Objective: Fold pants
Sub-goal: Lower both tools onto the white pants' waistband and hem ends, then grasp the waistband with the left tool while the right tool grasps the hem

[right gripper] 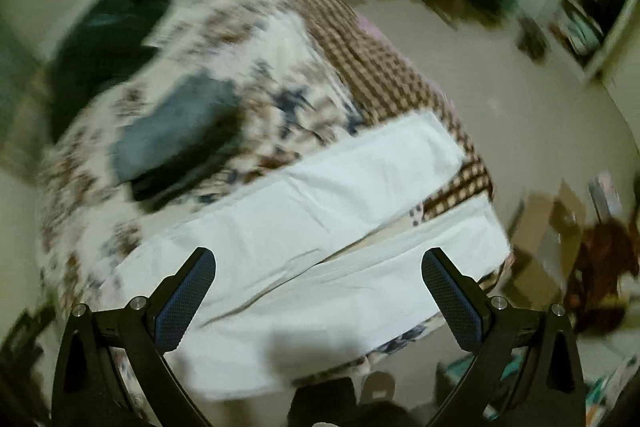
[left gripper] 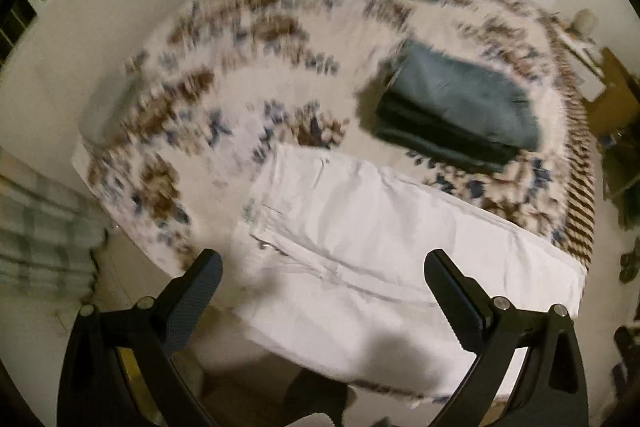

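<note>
The white pants [left gripper: 360, 227] are matt, creased cloth on a flower-printed fabric bedspread [left gripper: 240, 67], with folded matt blue-grey cloth [left gripper: 460, 99] at 1 o'clock.

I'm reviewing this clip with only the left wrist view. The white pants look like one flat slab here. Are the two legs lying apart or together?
Observer: Apart. The right wrist view shows a gap between the legs of the white pants, with bedspread showing through.
Operator: Is the right gripper holding fabric?
Observer: No, the right gripper is open above the pants.
Operator: Anything past the hem end?
Observer: Cardboard boxes on the floor beside the bed.
</note>
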Demonstrator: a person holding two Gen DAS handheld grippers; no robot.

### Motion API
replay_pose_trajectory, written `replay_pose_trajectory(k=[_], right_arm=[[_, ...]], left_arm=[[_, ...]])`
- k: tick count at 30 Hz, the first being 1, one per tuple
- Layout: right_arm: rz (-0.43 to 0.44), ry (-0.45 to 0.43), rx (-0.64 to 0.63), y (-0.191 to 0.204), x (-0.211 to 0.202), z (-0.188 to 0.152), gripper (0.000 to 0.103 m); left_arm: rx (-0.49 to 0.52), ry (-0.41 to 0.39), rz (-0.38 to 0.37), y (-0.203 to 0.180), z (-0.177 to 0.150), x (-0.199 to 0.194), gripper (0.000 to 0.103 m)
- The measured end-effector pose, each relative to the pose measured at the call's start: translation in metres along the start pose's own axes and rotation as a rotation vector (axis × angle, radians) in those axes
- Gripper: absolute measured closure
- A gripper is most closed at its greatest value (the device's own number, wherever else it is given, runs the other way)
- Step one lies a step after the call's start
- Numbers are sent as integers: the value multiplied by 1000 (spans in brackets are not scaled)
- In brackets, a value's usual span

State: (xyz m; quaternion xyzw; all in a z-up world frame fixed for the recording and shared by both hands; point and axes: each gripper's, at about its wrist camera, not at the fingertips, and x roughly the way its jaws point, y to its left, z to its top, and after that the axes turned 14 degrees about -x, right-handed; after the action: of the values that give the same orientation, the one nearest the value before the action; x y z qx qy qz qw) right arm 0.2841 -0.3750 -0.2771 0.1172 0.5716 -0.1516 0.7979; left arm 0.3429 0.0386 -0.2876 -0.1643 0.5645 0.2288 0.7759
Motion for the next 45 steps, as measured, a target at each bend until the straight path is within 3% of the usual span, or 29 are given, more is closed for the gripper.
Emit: replay_pose_trajectory(k=[5,11,16,20,22,24,26,27,28,29,31,36,40,45], right_arm=[[-55,103,116,-3,140,54,0],[-94,171,214,-16,272,95,0],[-125,228,291,-39,328,108,0],[-167,271,341,-54,369,118,0],[-172,295,361,-59,381,120,0],[-171,324,386,-66,392,119,1],[-168,342,398,-72,397,118,13],[-166,345,401,-74,399,117,19],[-163,346,402,-77,398,116,38],[-164,347,401,-80,396,114,65],[-143,334,412,-89,390,109,96],[-65,258,371,-99,350,93,99],[-34,215,293,-104,307,73,99],[-29,201,219,-127,223,22,99]], left_arm=[[-103,133,41,-20,38,124,0],[-356,280,9,-9,75,244,6],[-485,318,-10,-4,99,308,9],[-501,384,50,-10,94,346,15],[-506,361,67,-14,88,344,27],[-475,298,62,-19,84,329,77],[-461,263,32,-20,74,311,92],[-436,246,12,-21,69,303,93],[-409,225,-19,-21,63,292,94],[-408,217,-48,-20,58,284,94],[-405,198,-110,-14,52,269,95],[-408,159,-234,12,26,223,95],[-410,121,-336,61,35,198,95],[-446,102,-390,122,-13,166,95]])
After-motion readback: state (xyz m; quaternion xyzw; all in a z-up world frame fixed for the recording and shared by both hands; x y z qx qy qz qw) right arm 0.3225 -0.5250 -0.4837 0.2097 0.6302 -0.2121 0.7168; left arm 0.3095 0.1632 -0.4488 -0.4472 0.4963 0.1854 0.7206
